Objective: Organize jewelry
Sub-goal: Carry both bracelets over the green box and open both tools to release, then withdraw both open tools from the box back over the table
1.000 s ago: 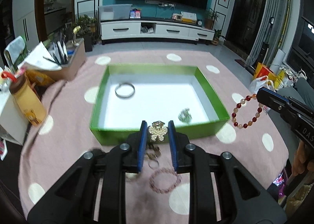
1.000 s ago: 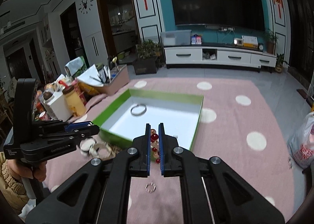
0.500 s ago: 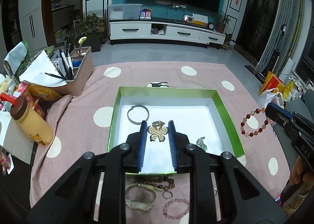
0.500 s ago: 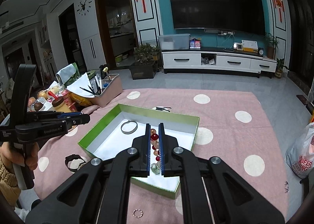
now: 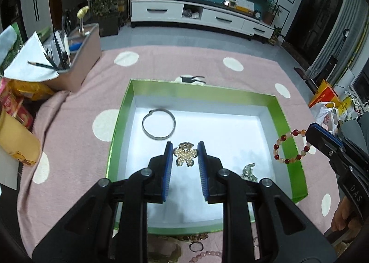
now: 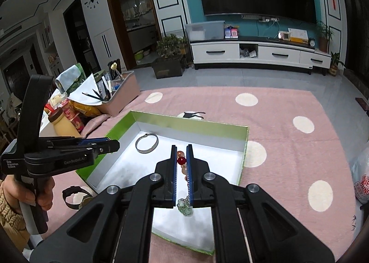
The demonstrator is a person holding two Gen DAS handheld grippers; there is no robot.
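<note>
My left gripper (image 5: 185, 147) is shut on a gold butterfly hair clip (image 5: 185, 156) and hangs over the white floor of the green box (image 5: 114, 138). My right gripper (image 6: 181, 152) is shut on a red-and-peach bead bracelet (image 6: 181, 160), which dangles over the box's right rim in the left wrist view (image 5: 291, 145). A silver bangle (image 5: 158, 127) lies in the box's far left part (image 6: 147, 142). A small green beaded piece (image 5: 249, 171) lies near the box's right wall (image 6: 185, 205).
Box sits on a pink cloth with white dots (image 5: 207, 67). More bracelets and rings (image 5: 198, 243) lie on the cloth in front of the box; a dark watch (image 6: 73, 195) lies at its left. A pen holder (image 5: 76, 64), bottle (image 6: 62, 124) and snack packs crowd the left edge.
Both grippers have moved forward and lower over the box, carrying the butterfly clip and the bead bracelet. The loose jewelry in front of the box has slid to the bottom of view.
</note>
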